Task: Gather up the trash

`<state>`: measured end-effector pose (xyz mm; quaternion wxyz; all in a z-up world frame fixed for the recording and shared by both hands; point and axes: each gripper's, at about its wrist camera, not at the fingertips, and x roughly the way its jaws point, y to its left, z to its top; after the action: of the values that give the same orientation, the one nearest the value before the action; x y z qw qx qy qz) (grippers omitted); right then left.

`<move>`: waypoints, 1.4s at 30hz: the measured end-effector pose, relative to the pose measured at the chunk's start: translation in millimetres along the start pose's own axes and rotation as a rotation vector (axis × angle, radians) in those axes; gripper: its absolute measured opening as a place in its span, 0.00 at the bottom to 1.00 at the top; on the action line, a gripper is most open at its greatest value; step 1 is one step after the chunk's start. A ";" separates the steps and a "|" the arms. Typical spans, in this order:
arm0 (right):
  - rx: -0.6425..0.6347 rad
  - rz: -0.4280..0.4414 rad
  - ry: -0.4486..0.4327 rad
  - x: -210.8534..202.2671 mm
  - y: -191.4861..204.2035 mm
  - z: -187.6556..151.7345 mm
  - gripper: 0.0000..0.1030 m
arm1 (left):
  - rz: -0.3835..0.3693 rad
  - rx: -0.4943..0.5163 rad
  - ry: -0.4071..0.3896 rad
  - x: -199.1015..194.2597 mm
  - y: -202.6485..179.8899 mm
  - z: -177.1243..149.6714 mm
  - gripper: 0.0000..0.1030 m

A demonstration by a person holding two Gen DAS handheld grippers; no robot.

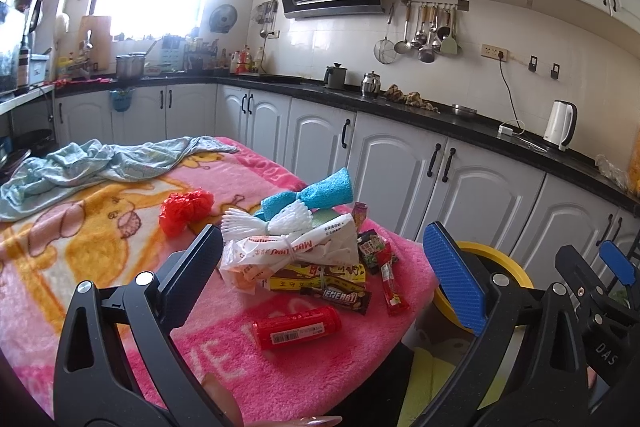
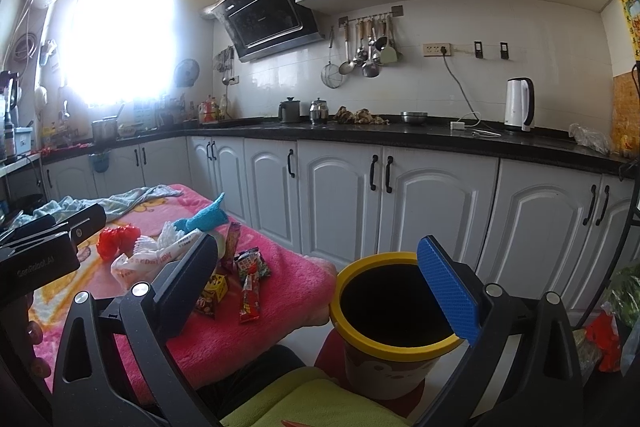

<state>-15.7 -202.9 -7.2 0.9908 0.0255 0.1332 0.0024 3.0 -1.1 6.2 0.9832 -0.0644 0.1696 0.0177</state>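
Note:
A pile of trash lies on the pink blanket point(image 1: 100, 227): a crumpled white wrapper point(image 1: 296, 251), white foam net point(image 1: 268, 221), blue cloth point(image 1: 316, 195), red plastic wad point(image 1: 184, 209), red tube point(image 1: 298, 327), an ENERGY bar point(image 1: 340, 297) and red snack sachet point(image 1: 390, 279). My left gripper point(image 1: 328, 267) hangs open just above the pile's near side, holding nothing. The yellow-rimmed bin point(image 2: 384, 301) stands right of the table. My right gripper point(image 2: 320, 277) is open and empty, its blue pad over the bin's rim. The same wrappers point(image 2: 248, 279) show left of it.
A light blue crumpled cloth point(image 1: 92, 163) lies at the table's far left. White cabinets point(image 2: 420, 195) under a black counter run behind, with a kettle point(image 2: 520, 105). A person's green-clad lap point(image 2: 304, 403) sits below the bin. Bags point(image 2: 604, 335) lie on the floor at right.

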 end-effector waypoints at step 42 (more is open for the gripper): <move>-0.177 0.188 0.372 139.4 99.0 4.1 0.94 | 0.343 -0.253 0.133 95.8 176.7 32.1 0.90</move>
<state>120.0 -102.6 -34.9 0.9429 -0.0499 0.3100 0.1112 93.8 179.5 -17.3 0.9366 -0.1583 0.2391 0.2014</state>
